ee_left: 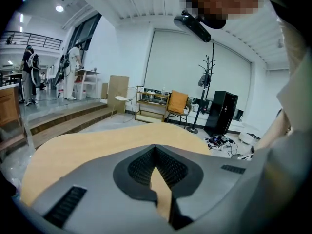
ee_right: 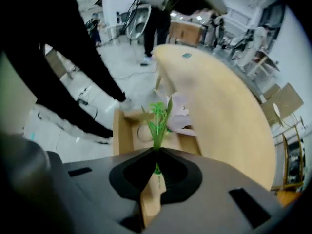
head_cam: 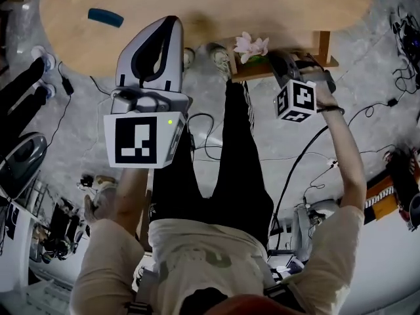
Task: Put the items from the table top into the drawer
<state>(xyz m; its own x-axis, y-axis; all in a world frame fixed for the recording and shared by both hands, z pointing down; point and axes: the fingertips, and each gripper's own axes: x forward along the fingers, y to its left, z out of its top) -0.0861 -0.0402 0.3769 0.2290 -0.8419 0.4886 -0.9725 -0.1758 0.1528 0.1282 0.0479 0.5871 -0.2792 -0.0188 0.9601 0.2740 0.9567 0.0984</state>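
An artificial flower point(head_cam: 251, 46) with pale pink petals and a green leafy stem point(ee_right: 157, 118) hangs over the open wooden drawer point(head_cam: 308, 63) under the table's near edge. My right gripper point(head_cam: 274, 59) points steeply down and is shut on the stem, which rises from between the jaw tips in the right gripper view point(ee_right: 157, 152). A round pale thing point(ee_right: 142, 133) lies inside the drawer point(ee_right: 123, 130). A dark blue item point(head_cam: 105, 17) lies on the wooden table top point(head_cam: 216, 5) at the far left. My left gripper point(head_cam: 172, 23) hovers over the table's near edge, jaws together point(ee_left: 155, 147) and holding nothing.
The person's black-trousered legs point(head_cam: 236, 149) and shoes point(head_cam: 220, 56) stand right before the drawer. Cables point(head_cam: 315, 163) trail over the grey floor. Another person's legs point(head_cam: 20, 90) are at the left. Chairs, shelves and a coat stand point(ee_left: 207, 91) lie beyond the table.
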